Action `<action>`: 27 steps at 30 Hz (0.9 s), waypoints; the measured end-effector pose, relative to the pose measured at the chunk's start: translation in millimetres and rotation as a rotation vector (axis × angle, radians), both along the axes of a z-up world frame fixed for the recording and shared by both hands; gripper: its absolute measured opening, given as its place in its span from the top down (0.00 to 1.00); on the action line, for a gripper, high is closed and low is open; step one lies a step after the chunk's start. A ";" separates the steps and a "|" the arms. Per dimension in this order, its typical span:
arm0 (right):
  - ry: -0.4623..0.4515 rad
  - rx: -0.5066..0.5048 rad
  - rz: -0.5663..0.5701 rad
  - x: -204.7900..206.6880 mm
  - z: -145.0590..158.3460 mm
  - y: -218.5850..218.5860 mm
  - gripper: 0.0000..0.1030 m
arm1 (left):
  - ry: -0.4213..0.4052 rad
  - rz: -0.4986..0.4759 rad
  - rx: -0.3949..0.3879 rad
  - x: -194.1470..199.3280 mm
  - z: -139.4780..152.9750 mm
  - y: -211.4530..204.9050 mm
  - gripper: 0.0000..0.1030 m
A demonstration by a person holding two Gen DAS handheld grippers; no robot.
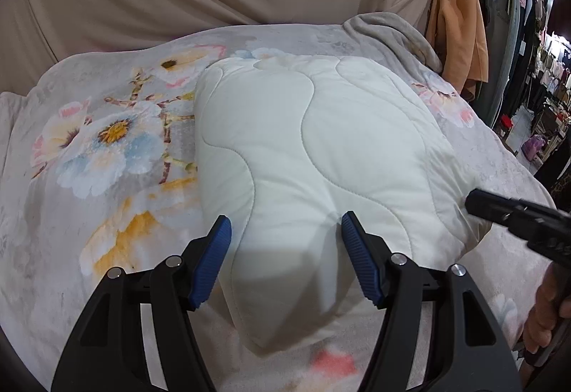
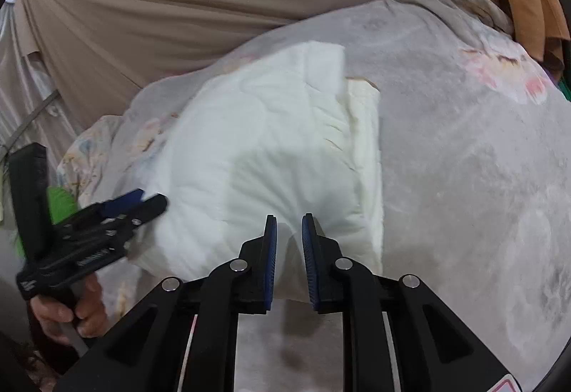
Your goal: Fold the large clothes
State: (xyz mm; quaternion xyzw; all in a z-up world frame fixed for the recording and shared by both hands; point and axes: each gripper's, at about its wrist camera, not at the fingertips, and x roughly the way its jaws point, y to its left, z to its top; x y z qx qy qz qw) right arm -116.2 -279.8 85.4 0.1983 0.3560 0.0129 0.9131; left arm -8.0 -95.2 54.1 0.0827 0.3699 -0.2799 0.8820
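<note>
Left hand-held gripper (image 1: 285, 231) is spread wide, its blue pads either side of the near edge of the folded white quilt (image 1: 314, 142), gripping nothing. Right hand-held gripper (image 2: 289, 231) has its pads nearly together with a fold of the quilt's near right edge between them, though a narrow gap shows. Quilt lies mid-bed on the floral blanket (image 1: 107, 142), with a grey blanket (image 1: 392, 31) bunched beyond its far right corner.

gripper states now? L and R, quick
Left tool: open, fingers straddling the near edge of the white quilted item, gripping nothing.
Right tool: nearly closed, pinching a fold of that item.
</note>
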 end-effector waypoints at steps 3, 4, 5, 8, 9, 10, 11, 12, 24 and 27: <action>-0.035 -0.047 0.064 6.4 16.4 24.0 0.84 | 0.000 -0.005 0.001 -6.4 0.9 2.3 0.40; -0.038 -0.056 0.080 9.2 17.8 29.2 0.84 | 0.001 -0.009 0.002 -8.9 0.9 3.1 0.40; -0.037 -0.064 0.090 12.7 18.2 34.7 0.84 | 0.002 -0.012 0.003 -11.9 1.1 4.7 0.40; -0.018 -0.081 0.105 25.2 13.0 44.2 0.84 | 0.008 -0.019 0.007 -19.0 0.1 10.0 0.40; -0.008 -0.075 0.109 29.6 9.4 45.0 0.84 | 0.013 -0.020 0.010 -21.5 -1.4 12.6 0.40; 0.002 -0.072 0.109 32.7 5.3 43.7 0.84 | 0.018 -0.022 0.014 -23.6 -3.1 14.1 0.39; 0.016 -0.074 0.103 36.5 0.3 43.3 0.84 | 0.024 -0.024 0.018 -25.7 -5.2 15.4 0.39; 0.027 -0.079 0.096 39.7 -4.9 41.4 0.88 | 0.031 -0.028 0.025 -27.9 -8.4 17.4 0.38; 0.005 -0.037 0.023 27.2 0.1 27.8 0.94 | 0.089 0.020 0.100 -30.9 -50.5 34.6 0.35; -0.045 -0.078 -0.068 7.3 13.2 10.0 0.74 | 0.085 0.050 0.088 -23.5 -49.3 44.2 0.35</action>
